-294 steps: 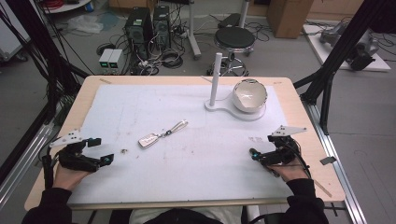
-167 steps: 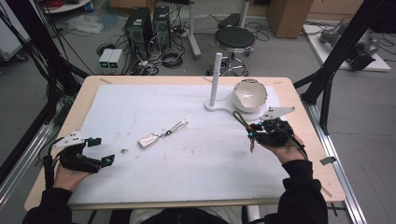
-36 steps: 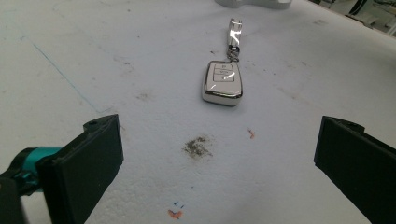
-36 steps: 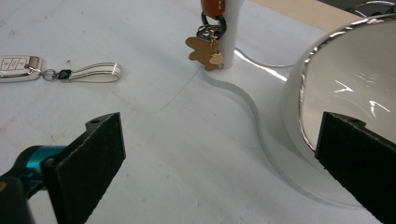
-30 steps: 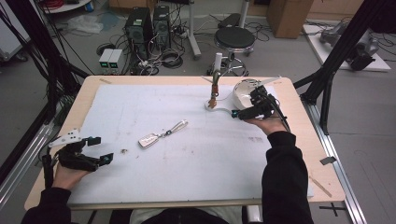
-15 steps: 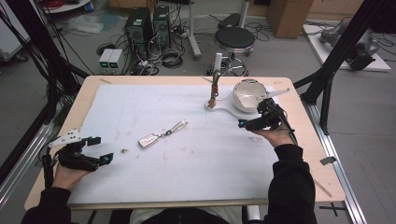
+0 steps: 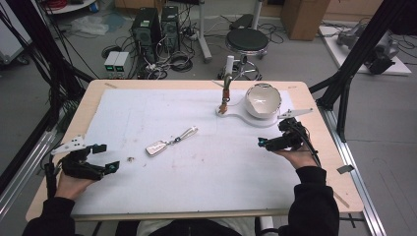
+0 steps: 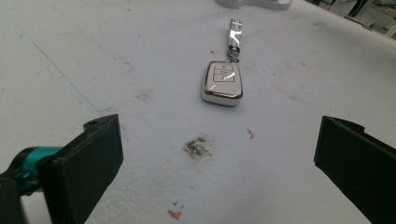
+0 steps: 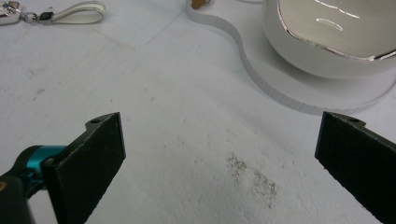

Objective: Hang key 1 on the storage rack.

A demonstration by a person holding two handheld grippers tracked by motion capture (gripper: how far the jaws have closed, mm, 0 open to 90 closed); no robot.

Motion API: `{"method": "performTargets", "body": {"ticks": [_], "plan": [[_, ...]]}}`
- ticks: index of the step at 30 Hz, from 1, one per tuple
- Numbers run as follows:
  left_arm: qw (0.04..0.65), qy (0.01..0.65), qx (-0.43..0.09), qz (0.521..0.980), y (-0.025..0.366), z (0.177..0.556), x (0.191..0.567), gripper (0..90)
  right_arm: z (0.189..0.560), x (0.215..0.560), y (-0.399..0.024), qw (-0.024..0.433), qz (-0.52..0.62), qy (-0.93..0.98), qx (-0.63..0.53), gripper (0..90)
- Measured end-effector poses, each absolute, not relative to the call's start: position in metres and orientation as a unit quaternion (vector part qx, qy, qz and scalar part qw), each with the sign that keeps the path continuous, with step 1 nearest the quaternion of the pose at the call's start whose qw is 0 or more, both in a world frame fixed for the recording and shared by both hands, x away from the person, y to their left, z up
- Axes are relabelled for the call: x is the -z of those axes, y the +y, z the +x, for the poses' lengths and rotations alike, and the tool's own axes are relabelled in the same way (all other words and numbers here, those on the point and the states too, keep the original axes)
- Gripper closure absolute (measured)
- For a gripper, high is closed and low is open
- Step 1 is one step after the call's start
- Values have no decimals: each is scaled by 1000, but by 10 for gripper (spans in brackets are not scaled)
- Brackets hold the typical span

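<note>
A white key fob (image 7: 157, 148) with a loop strap (image 7: 186, 133) lies on the white mat left of centre. In the left gripper view the fob (image 8: 222, 83) lies a little beyond my open left gripper (image 8: 219, 126), which rests at the table's left (image 7: 107, 157) holding nothing. A white stand (image 7: 236, 114) at the back right carries a post (image 7: 229, 73) with a small brown item (image 7: 225, 96) hanging from it, and a glossy white bowl (image 7: 263, 100). My right gripper (image 7: 268, 141) is open and empty just in front of the bowl (image 9: 336, 32).
A dark smudge (image 8: 198, 147) marks the mat between the left jaws and another (image 9: 252, 177) lies between the right jaws. Black frame bars (image 7: 351, 64) rise at the table's right, others at its left. A stool (image 7: 247, 39) stands behind the table.
The right gripper went from its resting spot up to the post, where a brown item now hangs, then drew back toward the front right. The left gripper stayed put.
</note>
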State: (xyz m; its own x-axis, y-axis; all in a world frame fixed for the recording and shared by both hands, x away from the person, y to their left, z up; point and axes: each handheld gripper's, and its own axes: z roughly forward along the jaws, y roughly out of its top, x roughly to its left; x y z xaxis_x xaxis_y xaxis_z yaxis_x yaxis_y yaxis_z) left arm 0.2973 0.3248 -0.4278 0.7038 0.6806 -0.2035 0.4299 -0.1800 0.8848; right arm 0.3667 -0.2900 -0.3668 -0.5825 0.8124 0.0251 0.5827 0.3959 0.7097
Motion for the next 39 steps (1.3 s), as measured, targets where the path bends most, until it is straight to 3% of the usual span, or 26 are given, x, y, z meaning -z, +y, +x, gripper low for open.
{"method": "performTargets", "body": {"ticks": [30,39], "plan": [[519,364,-122,764,324,298,429,17,338,410,-318,162,446,802,-362,7],[519,366,-117,764,317,305,422,18,324,416,-325,199,441,789,-377,7]]}}
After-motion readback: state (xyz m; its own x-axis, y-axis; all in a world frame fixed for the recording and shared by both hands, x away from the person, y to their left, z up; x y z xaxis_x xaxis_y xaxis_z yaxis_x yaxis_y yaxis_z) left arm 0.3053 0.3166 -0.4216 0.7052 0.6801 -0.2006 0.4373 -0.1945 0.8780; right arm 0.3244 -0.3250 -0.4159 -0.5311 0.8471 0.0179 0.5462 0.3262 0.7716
